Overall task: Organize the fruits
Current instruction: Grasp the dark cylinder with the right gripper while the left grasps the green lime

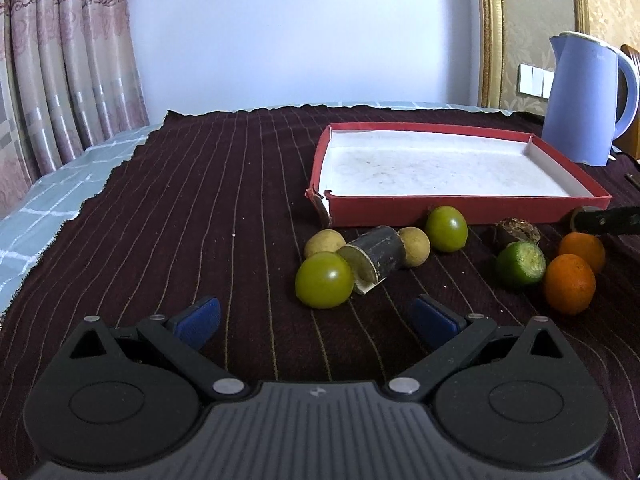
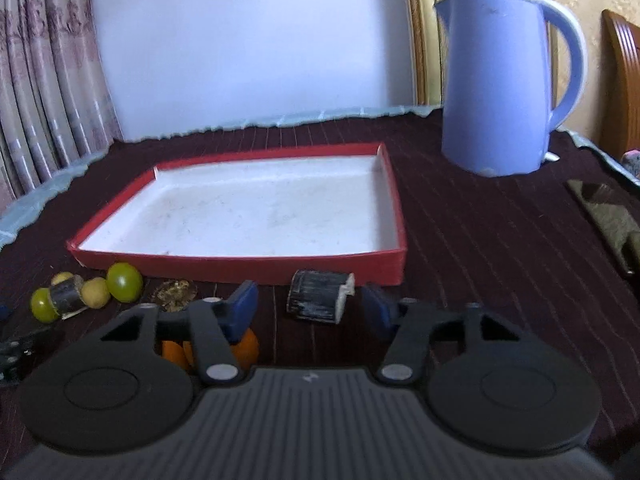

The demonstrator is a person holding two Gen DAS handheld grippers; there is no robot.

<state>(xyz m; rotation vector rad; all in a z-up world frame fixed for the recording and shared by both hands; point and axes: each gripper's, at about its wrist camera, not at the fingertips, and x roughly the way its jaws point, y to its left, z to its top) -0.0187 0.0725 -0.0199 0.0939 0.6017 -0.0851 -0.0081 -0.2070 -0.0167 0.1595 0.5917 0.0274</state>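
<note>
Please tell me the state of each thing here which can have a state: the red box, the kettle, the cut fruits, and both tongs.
Red box: open, nothing inside, one corner torn.
Kettle: upright, lid shut.
Lime: cut, flat face showing.
Cane piece: lying on its side, between the right tongs' pads, not touched.
Left tongs: open, holding nothing.
Right tongs: open, pads apart from the cane piece.

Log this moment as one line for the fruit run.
tray: no fruit inside | right tool: open around dark cane piece, pads not touching | left tool: open, holding nothing
</note>
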